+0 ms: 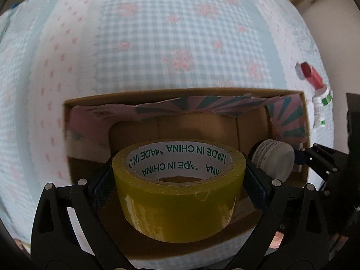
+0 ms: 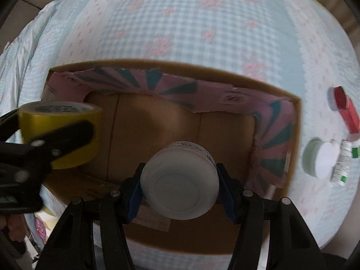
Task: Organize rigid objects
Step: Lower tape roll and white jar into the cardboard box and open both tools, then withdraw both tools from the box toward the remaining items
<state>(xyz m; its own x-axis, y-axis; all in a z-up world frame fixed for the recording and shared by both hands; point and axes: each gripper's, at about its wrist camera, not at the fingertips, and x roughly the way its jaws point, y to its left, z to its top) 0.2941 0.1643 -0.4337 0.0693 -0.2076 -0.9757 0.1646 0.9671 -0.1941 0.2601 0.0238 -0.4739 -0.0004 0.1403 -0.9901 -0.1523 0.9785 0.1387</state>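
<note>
Yellow tape roll [image 1: 177, 189] sits clamped in the left gripper [image 1: 178, 186], over the cardboard box [image 2: 225, 83]! Beside it, above the box too, the white jar [image 2: 180, 186] is pinched by the right gripper [image 2: 180, 191]. Right of the box lie a red container [image 2: 344, 110] and small bottles [image 2: 342, 164] on the gingham cloth [image 2: 180, 22].

I read green "MADE IN CHINA" repeated upside down round the white inner core of the yellow tape roll [image 1: 178, 183], print on the white jar [image 2: 180, 182] label too blurred for me, small bottle [image 2: 342, 164] label likewise unreadable
</note>
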